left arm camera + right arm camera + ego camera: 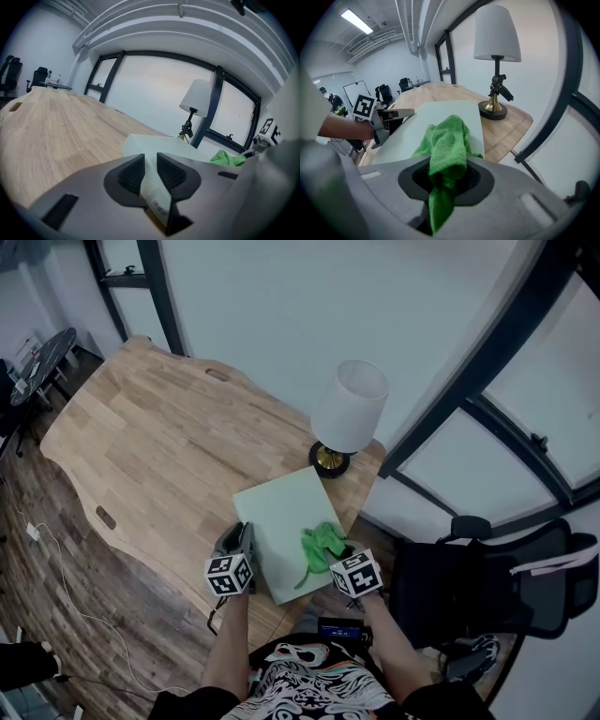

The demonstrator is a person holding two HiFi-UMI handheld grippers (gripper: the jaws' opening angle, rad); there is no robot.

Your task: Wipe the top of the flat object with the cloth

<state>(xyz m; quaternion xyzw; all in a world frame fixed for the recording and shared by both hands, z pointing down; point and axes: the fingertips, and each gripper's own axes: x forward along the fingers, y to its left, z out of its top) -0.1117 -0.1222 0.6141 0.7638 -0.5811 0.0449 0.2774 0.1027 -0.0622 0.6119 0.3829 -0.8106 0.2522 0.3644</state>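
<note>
We found the left claw [150, 164] closed on the near left edge of the pale green flat object [281, 512], which lay at a corner of the wooden worktop [150, 446], just in front of a white-shaded lamp [349, 409]. The right claw [446, 174] was clamped tight on the green cloth [445, 140], whose bunched free part rested on the flat object's near right portion.

No legible text. A barcode sticker [158, 207] sits on the near edge of the pale board [154, 143], digits unreadable. The cube [230, 574] on the left tool [150, 171] and the cube [356, 575] on the right tool [446, 176] bear square markers only.
</note>
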